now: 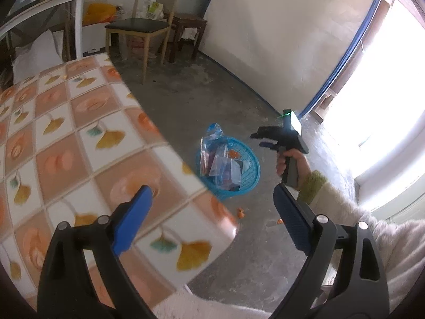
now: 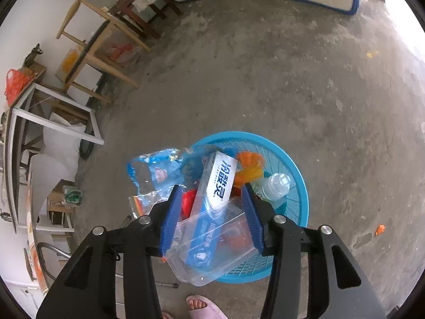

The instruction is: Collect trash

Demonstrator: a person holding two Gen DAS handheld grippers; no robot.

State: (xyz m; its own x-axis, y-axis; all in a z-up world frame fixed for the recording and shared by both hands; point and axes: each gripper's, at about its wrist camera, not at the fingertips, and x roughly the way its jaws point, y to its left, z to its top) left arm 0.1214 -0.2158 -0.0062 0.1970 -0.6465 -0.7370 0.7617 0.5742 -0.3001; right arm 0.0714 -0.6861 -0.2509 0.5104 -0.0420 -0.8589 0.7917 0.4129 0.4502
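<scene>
Left wrist view: left claw point(image 1: 212, 212) spread wide, nothing between its blue fingers point(image 1: 132, 218). It hangs over the corner of the desk point(image 1: 79, 138), which carries a tiled cloth with orange squares and ginkgo-leaf print. Beyond the desk edge, on the concrete floor point(image 1: 199, 93), sits the blue basket point(image 1: 249, 164), already holding wrappers and clear plastic. Right claw point(image 1: 261, 139) is seen from the side above and just right of the basket, held in the person's hand point(image 1: 289, 162); green cuff and white fleecy sleeve point(image 1: 372, 228) behind it. Small orange scraps point(image 1: 240, 212) lie on the floor near the basket, apart from it. Wooden chair point(image 1: 140, 26) and dark stool point(image 1: 188, 26) stand against the far wall.

Right wrist view: right claw point(image 2: 212, 194) points down at the basket point(image 2: 297, 175). Its fingers point(image 2: 172, 212) are parted, flanking a clear plastic tray point(image 2: 212, 242) that lies on the near rim of the basket; cannot tell whether the pads touch the tray, so the grip state is undetermined. In the basket: a white toothpaste box point(image 2: 221, 178) with blue print, orange peel point(image 2: 249, 167), a clear bottle point(image 2: 276, 184), and a blue printed bag point(image 2: 156, 170) hanging over the left rim. One orange scrap point(image 2: 380, 229) on the floor to the right, well apart from the basket. Pink slipper point(image 2: 202, 305) at the bottom edge.
</scene>
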